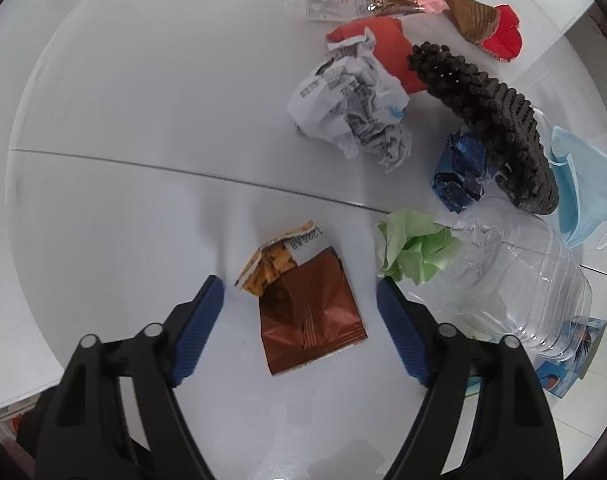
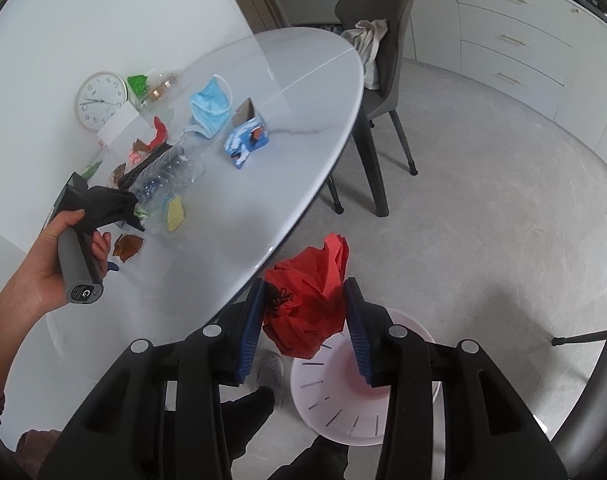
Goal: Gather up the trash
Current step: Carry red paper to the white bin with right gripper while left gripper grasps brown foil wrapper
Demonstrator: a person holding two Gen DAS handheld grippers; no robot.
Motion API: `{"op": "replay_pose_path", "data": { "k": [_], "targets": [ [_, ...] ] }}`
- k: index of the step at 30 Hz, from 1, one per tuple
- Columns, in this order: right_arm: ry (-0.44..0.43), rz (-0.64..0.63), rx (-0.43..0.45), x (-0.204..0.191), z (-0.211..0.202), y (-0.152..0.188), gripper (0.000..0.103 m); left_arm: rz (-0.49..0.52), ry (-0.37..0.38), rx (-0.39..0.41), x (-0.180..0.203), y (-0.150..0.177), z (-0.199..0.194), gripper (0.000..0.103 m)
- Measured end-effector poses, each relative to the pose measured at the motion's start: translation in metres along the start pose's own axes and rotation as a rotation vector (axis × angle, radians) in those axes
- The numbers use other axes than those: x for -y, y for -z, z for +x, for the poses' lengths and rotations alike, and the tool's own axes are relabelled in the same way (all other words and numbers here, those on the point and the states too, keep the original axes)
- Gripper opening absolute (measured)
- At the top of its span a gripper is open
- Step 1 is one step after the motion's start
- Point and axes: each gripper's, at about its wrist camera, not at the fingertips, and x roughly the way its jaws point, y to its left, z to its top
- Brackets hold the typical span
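Right wrist view takes in the white oval table [image 2: 263, 184] first, with the litter strewn along its far left side, and off its near edge a white slotted bin [image 2: 343, 400] on the floor. Above that bin the right gripper [image 2: 303, 320] holds a wad of crumpled red paper [image 2: 307, 300], its two blue pads closed partway onto the wad's sides; the paper looks feather-light and springy, so it probably needs only a light squeeze and should drop freely when let go. On the table, the biggest piece is a clear plastic bottle [image 1: 519, 280] lying on its side at the right, light but slick and liable to roll or buckle, best taken across the ribbed body. Beyond it lies a dark knitted piece [image 1: 487, 120], soft and limp, and a ball of printed white paper [image 1: 351, 108]. Smaller still, a green paper wad [image 1: 415, 248] sits touching the bottle. Nearest, the left gripper [image 1: 301, 292] hovers with its fingers spread wide and empty on either side of a flat brown foil wrapper [image 1: 307, 312]; thin, slippery and lying flush, it looks hardest to lift, and its torn, raised far end seems the likeliest place to pinch.
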Motion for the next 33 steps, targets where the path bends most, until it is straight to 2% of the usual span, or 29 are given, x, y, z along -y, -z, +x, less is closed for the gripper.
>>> {"op": "replay_pose_path", "data": {
  "k": [4, 5, 6, 9, 10, 11, 14, 17, 22, 24, 27, 30, 33],
  "targets": [
    [0.000, 0.006, 0.009, 0.010, -0.003, 0.002, 0.041, 0.028, 0.008, 0.018, -0.001, 0.005, -0.007, 0.049],
    [-0.001, 0.008, 0.011, 0.012, -0.003, 0.002, 0.041, 0.038, 0.011, 0.020, -0.002, 0.007, -0.008, 0.046],
    [-0.001, 0.009, 0.013, 0.013, -0.003, 0.002, 0.041, 0.045, 0.018, 0.016, -0.007, -0.008, -0.008, 0.044],
    [0.008, 0.011, 0.017, 0.019, -0.003, 0.003, 0.041, 0.085, 0.037, 0.012, -0.015, -0.003, -0.012, 0.041],
    [0.013, 0.013, 0.019, 0.020, -0.003, 0.004, 0.041, 0.090, 0.043, 0.010, -0.016, -0.003, -0.012, 0.029],
    [0.015, 0.014, 0.019, 0.022, -0.003, 0.005, 0.041, 0.102, 0.040, 0.012, -0.018, -0.003, -0.011, 0.027],
    [0.026, 0.003, 0.013, 0.025, -0.002, 0.011, 0.041, 0.179, 0.098, -0.009, -0.021, -0.005, -0.009, 0.027],
    [0.048, -0.018, -0.009, 0.026, 0.001, 0.020, 0.041, 0.288, 0.101, 0.017, -0.025, -0.003, -0.014, 0.026],
    [0.077, -0.015, -0.031, 0.027, 0.005, 0.032, 0.041, 0.329, 0.161, -0.017, -0.034, -0.006, -0.014, 0.026],
    [0.076, -0.009, -0.032, 0.027, 0.005, 0.035, 0.041, 0.374, 0.187, -0.015, -0.036, -0.006, -0.017, 0.026],
    [0.073, -0.007, -0.044, 0.025, 0.008, 0.043, 0.041, 0.549, 0.239, 0.022, -0.028, 0.007, -0.048, 0.026],
    [0.056, 0.002, -0.094, 0.025, 0.025, 0.059, 0.041, 0.732, 0.289, 0.050, -0.018, 0.024, -0.066, 0.026],
    [0.044, 0.005, -0.158, 0.025, 0.052, 0.078, 0.042, 0.937, 0.345, 0.065, -0.009, 0.065, -0.102, 0.026]
  ]
}}
